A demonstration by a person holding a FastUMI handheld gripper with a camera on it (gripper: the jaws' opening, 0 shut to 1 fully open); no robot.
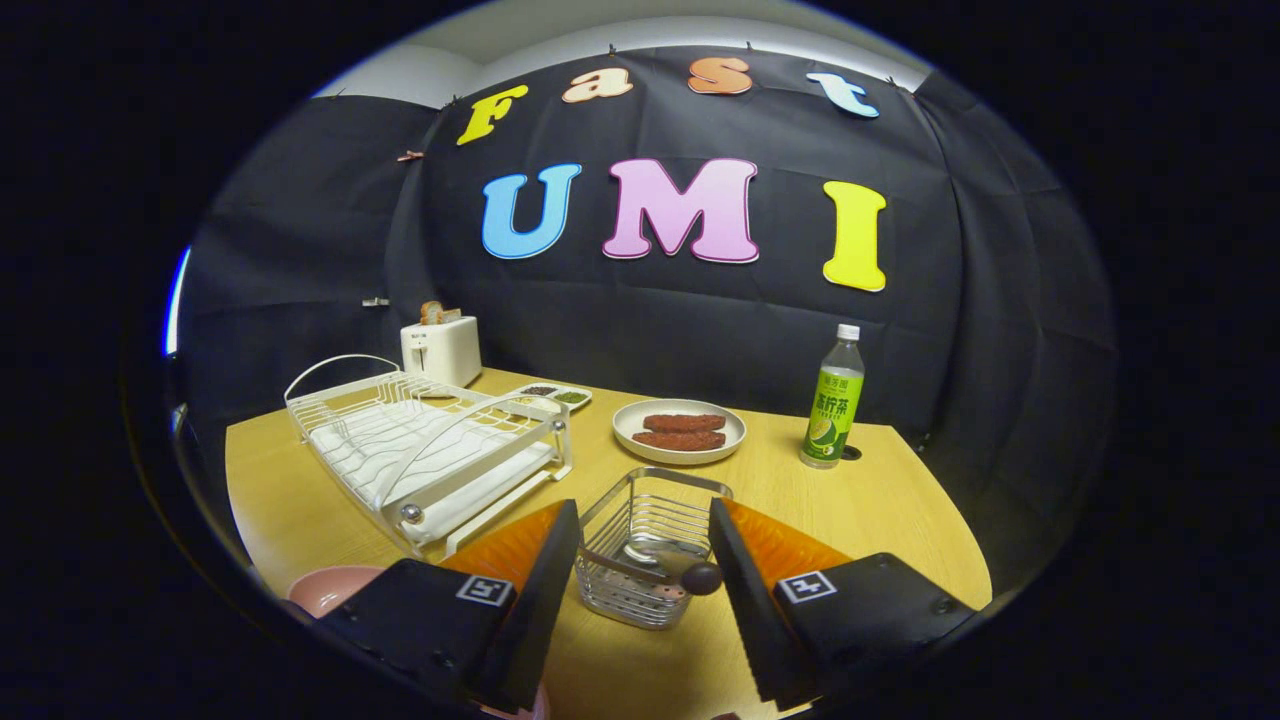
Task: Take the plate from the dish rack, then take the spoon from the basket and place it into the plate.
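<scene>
**Even overhead light, heavy fisheye bend**

Lit brightly and evenly from above; soft, short shadows under the bottle [833, 398] and plate of food [679, 431]. Mild sheen on the table [880, 500] toward 3 o'clock. Sharp at centre, stretched and darkened toward the rim. Claw [644, 575] open, slightly soft at 6 o'clock.

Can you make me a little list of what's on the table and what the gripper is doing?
gripper: open, fingers either side of the wire basket
basket: holds the spoon, its dark handle end toward the gripper
pink plate: on the table beside the left finger, already out of the rack
dish rack: white, no plate in it
toaster: white, behind the rack
white plate: two brown pieces of food on it
bottle: green, upright
table: wooden
</scene>
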